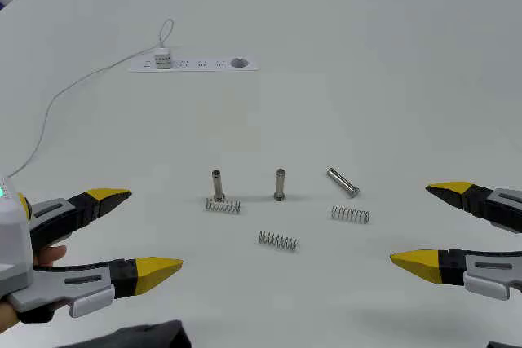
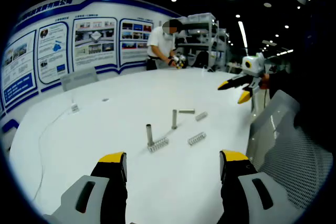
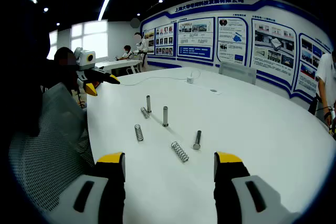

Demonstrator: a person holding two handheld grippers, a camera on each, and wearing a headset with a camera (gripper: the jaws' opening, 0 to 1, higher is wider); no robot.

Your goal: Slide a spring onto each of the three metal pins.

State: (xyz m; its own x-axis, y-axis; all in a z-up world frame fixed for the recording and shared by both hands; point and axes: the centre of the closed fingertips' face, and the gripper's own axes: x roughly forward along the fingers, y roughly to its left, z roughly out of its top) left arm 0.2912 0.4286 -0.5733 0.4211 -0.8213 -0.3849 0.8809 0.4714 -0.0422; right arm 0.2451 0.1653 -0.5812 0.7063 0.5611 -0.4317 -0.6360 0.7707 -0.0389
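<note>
Steel middle pin (image 1: 280, 184) stands upright; left pin (image 1: 217, 185) stands beside it, right pin (image 1: 342, 182) lies flat. Three springs (image 1: 277, 240) lie loose just before it. Either side of it, left gripper (image 1: 153, 230) and right gripper (image 1: 410, 224) gape wide, empty.

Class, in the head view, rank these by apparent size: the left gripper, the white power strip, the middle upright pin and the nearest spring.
1. left gripper, though nearness to the camera enlarges it.
2. white power strip.
3. nearest spring and middle upright pin: too alike to rank.
</note>
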